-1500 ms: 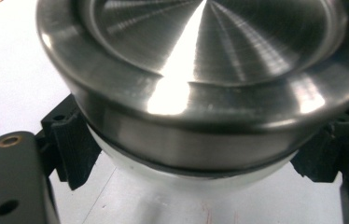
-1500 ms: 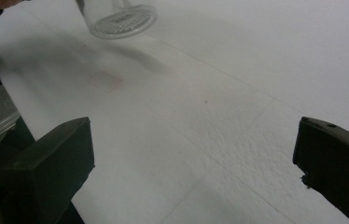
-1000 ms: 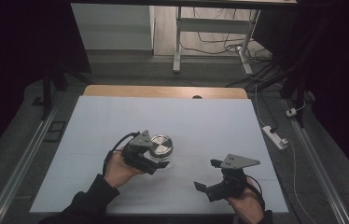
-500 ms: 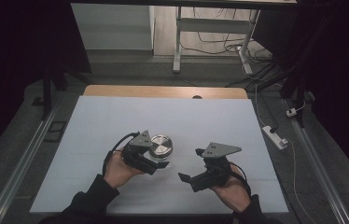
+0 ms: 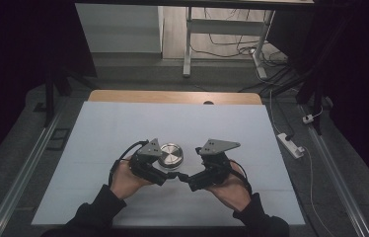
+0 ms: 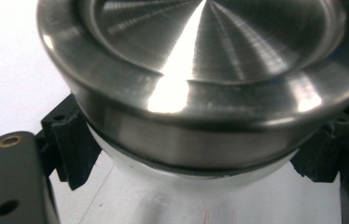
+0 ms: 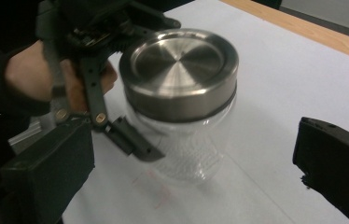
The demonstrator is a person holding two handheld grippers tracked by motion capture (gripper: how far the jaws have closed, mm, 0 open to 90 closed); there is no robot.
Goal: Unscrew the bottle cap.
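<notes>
A clear glass jar with a brushed steel lid [image 5: 170,154] stands on the white table top [image 5: 113,128], near the front middle. My left gripper [image 5: 168,173] reaches in from the left and is shut on the jar's glass body just under the lid [image 6: 200,56]; its black pads [image 6: 72,144] press both sides. In the right gripper view the jar [image 7: 178,70] stands upright, with one left finger [image 7: 130,140] against the glass. My right gripper [image 5: 186,180] hovers just right of the jar, open, its jaws [image 7: 191,186] spread wide with nothing between them.
A wooden strip [image 5: 172,96] runs along the table's far edge. On the floor to the right lies a white power strip [image 5: 291,144] with cables. Metal rails [image 5: 19,177] flank the table, and desk legs [image 5: 187,44] stand beyond it.
My right gripper has moved left and slightly up from the table's front right, close to the jar. The left gripper and the jar have stayed put.
</notes>
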